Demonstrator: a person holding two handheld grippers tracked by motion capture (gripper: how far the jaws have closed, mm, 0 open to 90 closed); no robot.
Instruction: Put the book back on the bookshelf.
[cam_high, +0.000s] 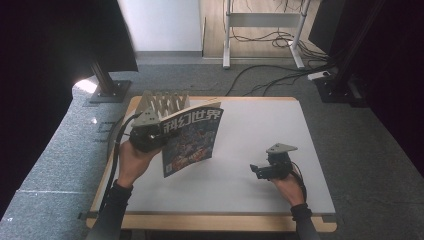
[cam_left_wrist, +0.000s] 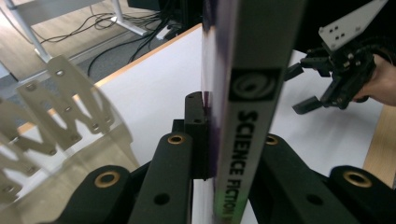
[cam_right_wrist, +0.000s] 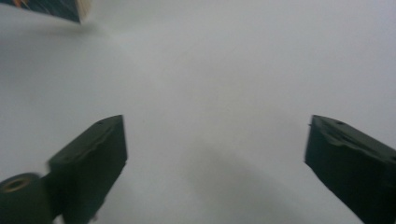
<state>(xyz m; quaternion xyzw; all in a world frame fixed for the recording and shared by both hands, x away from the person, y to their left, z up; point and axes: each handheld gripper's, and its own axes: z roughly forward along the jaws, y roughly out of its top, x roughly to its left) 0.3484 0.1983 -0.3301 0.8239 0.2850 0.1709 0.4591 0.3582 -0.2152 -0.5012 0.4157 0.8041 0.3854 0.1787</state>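
Observation:
A magazine (cam_high: 192, 140) with a colourful cover and Chinese title is held up off the white table (cam_high: 260, 130), tilted. My left gripper (cam_high: 150, 135) is shut on its spine side. In the left gripper view the black jaws clamp the spine (cam_left_wrist: 247, 116), which reads "SCIENCE FICTION". At the right, low over the table, my right gripper (cam_high: 256, 170) stands open with nothing between its jaws; the left gripper view shows it farther off (cam_left_wrist: 303, 88). In the right gripper view the right gripper (cam_right_wrist: 215, 154) spreads wide over bare table, with a magazine corner (cam_right_wrist: 56, 8) at top left.
A slotted metal rack (cam_high: 162, 104) with upright dividers stands at the table's far left corner, just behind the magazine, and appears close by (cam_left_wrist: 60, 107) in the left gripper view. Cables and desk legs lie on the floor beyond the table.

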